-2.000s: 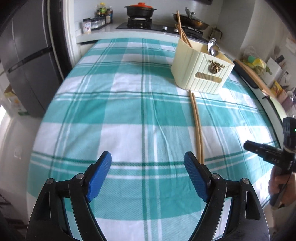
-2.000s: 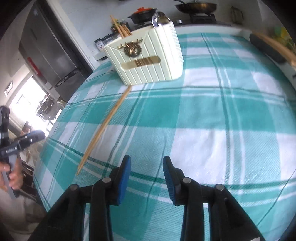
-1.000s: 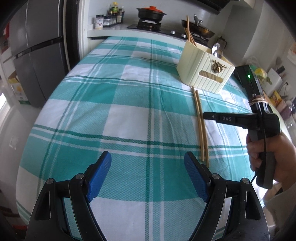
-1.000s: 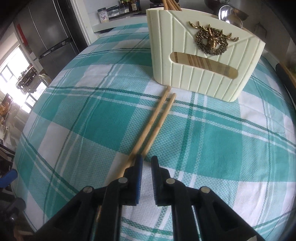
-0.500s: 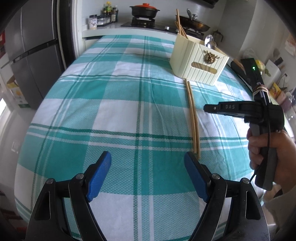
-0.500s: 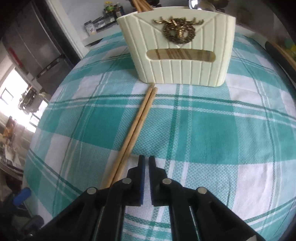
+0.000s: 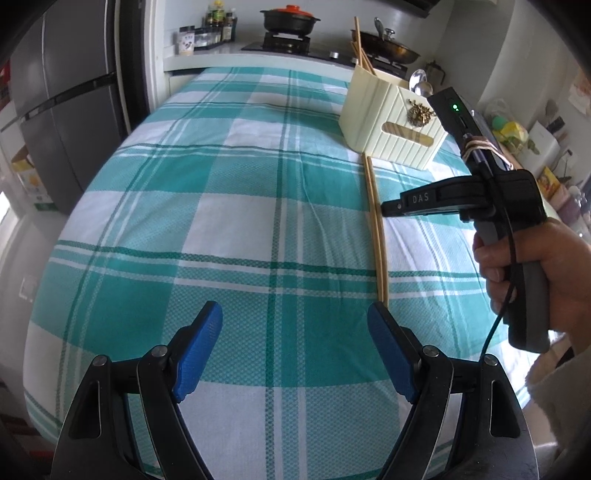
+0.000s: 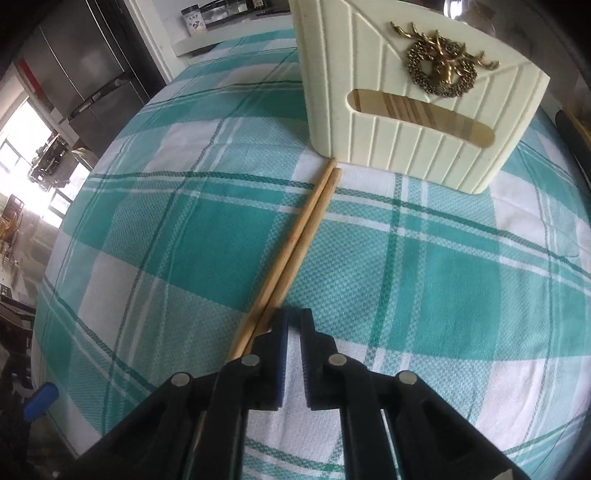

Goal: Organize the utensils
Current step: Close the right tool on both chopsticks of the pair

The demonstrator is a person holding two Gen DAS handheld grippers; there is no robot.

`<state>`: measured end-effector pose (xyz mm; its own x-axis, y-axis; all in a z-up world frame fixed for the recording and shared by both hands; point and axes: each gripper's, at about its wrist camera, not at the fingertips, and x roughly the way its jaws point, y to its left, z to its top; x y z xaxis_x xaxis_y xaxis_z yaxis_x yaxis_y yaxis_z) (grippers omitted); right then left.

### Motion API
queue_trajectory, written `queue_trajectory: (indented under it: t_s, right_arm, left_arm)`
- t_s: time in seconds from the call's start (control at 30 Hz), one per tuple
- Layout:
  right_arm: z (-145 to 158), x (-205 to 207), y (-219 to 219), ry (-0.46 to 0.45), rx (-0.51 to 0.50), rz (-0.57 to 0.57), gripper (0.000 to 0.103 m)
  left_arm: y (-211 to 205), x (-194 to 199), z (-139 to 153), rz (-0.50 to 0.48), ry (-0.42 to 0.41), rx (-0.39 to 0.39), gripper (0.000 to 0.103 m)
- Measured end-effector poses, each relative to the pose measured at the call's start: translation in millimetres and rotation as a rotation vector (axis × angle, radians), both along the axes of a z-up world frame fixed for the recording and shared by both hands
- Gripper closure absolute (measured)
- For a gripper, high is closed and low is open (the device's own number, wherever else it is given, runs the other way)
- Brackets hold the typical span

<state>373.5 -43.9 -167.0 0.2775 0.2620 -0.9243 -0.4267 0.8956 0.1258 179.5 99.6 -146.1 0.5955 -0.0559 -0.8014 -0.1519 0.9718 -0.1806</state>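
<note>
A pair of wooden chopsticks [image 8: 306, 229] lies on the green-checked tablecloth [image 8: 177, 243], running up to the cream utensil holder [image 8: 402, 107] with a brass deer badge. The pair also shows in the left wrist view [image 7: 376, 221], below the holder [image 7: 388, 125], which has chopsticks and a spoon [image 7: 419, 83] in it. My right gripper [image 8: 293, 321] is shut with nothing between its pads, its left finger just beside the chopsticks; it shows from the side in the left wrist view [image 7: 386, 208]. My left gripper [image 7: 295, 332] is wide open and empty above the near cloth.
A stove with a black pot [image 7: 290, 18] and a pan [image 7: 391, 46] stands behind the table. A grey fridge [image 7: 66, 96] stands at the left. Spice jars [image 7: 207, 31] line the counter. Clutter sits beyond the table's right edge [image 7: 517, 136].
My right gripper has closed fully and moved forward and lower, so its left finger now sits against the chopsticks. My left gripper has stayed open and shifted only slightly.
</note>
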Motion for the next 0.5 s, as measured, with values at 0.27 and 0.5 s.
queue_trajectory:
  t_s: [0.27, 0.5]
  right_arm:
    - [-4, 16, -11, 0.117, 0.176, -0.075, 0.093]
    - [-4, 14, -2, 0.125, 0.174, -0.053, 0.092]
  left_arm:
    - [14, -7, -2, 0.031, 0.000, -0.003, 0.021]
    - [16, -5, -8, 0.039, 0.015, -0.014, 0.021]
